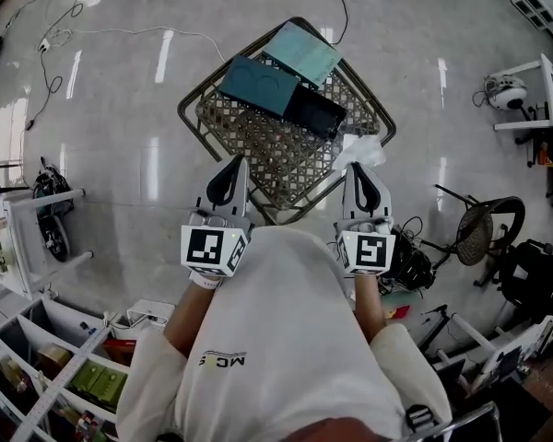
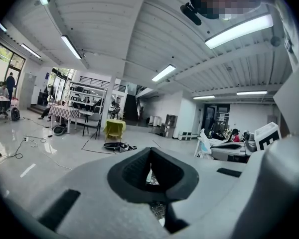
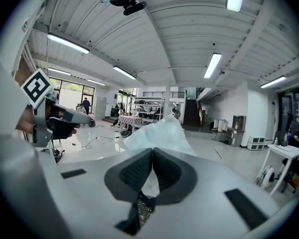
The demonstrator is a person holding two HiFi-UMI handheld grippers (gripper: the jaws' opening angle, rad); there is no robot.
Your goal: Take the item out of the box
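The right tongs (image 3: pixel 153 152) are pinching a thin, crumpled white sheet (image 3: pixel 157 131), their dark ribbed pads pressing together on it. The sheet is rising above the tips and spreading toward the far side. Through the small gap beneath the pads a patch of woven mesh (image 3: pixel 142 210) is showing. At the left, a hand (image 3: pixel 27 123) is holding the left tongs (image 3: pixel 74 121), with their marker cube (image 3: pixel 36 87) tilting upward. Beyond, a glossy floor (image 3: pixel 239 158) is stretching away under long ceiling lights (image 3: pixel 67 43). Far off at the left a person (image 3: pixel 85 105) is standing near a desk with a checked cloth (image 3: pixel 131 119). A white desk (image 3: pixel 284 153) is standing at the right.
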